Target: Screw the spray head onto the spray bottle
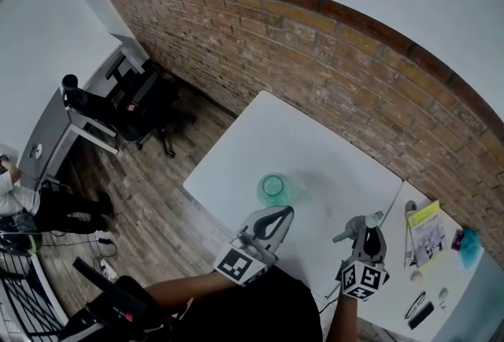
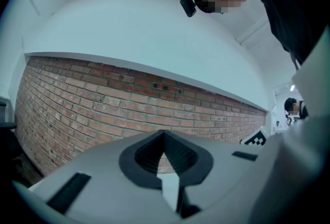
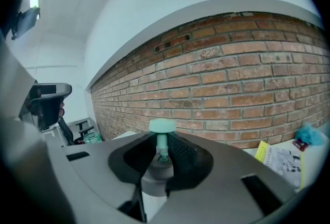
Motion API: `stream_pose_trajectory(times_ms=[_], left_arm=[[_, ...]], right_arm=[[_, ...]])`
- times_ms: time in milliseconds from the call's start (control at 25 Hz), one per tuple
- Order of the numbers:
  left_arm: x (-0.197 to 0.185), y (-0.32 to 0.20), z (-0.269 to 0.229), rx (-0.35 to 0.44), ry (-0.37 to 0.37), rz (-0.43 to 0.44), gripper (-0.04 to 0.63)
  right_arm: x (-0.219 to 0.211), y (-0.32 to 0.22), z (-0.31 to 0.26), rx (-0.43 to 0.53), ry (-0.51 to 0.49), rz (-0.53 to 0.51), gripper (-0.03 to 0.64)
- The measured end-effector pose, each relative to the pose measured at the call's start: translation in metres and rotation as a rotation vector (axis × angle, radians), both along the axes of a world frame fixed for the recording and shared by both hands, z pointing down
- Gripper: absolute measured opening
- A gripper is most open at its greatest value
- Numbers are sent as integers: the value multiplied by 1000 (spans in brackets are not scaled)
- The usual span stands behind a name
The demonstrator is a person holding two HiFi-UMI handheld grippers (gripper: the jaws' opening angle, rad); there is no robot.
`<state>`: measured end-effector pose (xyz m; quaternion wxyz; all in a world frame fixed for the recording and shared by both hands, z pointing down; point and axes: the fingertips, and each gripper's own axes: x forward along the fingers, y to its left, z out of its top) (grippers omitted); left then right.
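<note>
Head view shows the right gripper [image 1: 368, 232] clamped on the spray head [image 3: 162, 126] and the left gripper [image 1: 276, 217] closed and empty, so the head likely goes next toward ten o'clock onto the spray bottle [image 1: 272, 189].

Head view looks steeply down; both gripper views face the shared brick wall [image 2: 103, 104].

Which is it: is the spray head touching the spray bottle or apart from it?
Apart. The head view shows the spray head, held in the right tool, clear of the spray bottle, with bare table between them.
</note>
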<state>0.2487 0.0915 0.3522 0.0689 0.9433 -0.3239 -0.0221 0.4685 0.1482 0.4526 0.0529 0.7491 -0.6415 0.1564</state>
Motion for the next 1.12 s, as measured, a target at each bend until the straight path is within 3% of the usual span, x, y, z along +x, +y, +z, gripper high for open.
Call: stream_pose_trajectory(times_ms=[320, 800, 1120], left_arm=[[-11, 2, 6, 21, -26, -48, 0], [-22, -18, -12, -12, 34, 80, 0], [-43, -30, -2, -15, 26, 79, 0]], right_arm=[[-5, -2, -18, 36, 19, -34, 74], [-32, -3, -30, 54, 42, 64, 74], [-50, -8, -41, 69, 10, 112, 74]])
